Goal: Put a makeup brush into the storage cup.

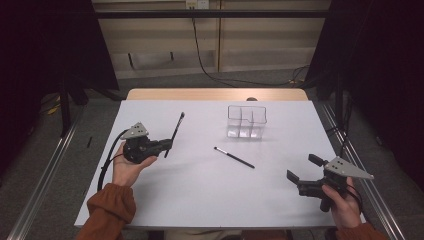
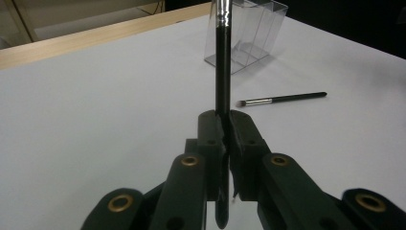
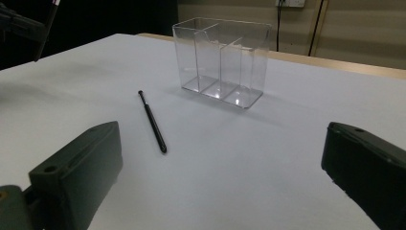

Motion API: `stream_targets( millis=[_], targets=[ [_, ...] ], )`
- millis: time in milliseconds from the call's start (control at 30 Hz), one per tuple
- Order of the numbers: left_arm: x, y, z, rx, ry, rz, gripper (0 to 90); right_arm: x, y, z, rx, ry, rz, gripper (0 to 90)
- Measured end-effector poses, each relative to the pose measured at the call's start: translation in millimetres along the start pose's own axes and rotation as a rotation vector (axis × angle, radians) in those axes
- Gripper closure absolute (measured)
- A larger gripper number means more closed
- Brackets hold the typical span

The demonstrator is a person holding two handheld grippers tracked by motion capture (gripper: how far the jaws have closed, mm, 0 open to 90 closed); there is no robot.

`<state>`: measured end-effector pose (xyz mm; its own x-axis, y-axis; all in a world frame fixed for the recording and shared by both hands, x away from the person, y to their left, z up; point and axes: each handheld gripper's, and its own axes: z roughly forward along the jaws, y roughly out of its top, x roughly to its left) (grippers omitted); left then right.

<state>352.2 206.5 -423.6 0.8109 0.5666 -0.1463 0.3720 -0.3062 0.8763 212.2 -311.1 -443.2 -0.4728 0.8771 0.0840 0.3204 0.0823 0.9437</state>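
Clamped in the left hand-held gripper (image 1: 169, 145), the brush (image 1: 176, 131) seemingly stands near-upright.

A slim black makeup brush (image 1: 176, 131) with a silver ferrule, clamped upright, near the tabletop's (image 1: 200, 195) left edge.

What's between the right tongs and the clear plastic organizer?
Bare white table, as the high view shows. The open right tongs face the clear three-compartment plastic organizer; the slim black makeup brush lies left of that line.

Dim room, dark edges – white table (image 1: 200, 190) evenly lit, soft shadows; near tool jaws blurred in gripper views.
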Motion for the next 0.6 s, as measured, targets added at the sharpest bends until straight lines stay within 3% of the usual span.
stream_targets(
  millis=[600],
  targets=[
    [-27.3, -3.0, -8.0, -0.027, -0.04, 0.025, 84.3, 2.5, 1.0, 0.8, -0.015, 0.011, -0.007, 0.2]
  ],
)
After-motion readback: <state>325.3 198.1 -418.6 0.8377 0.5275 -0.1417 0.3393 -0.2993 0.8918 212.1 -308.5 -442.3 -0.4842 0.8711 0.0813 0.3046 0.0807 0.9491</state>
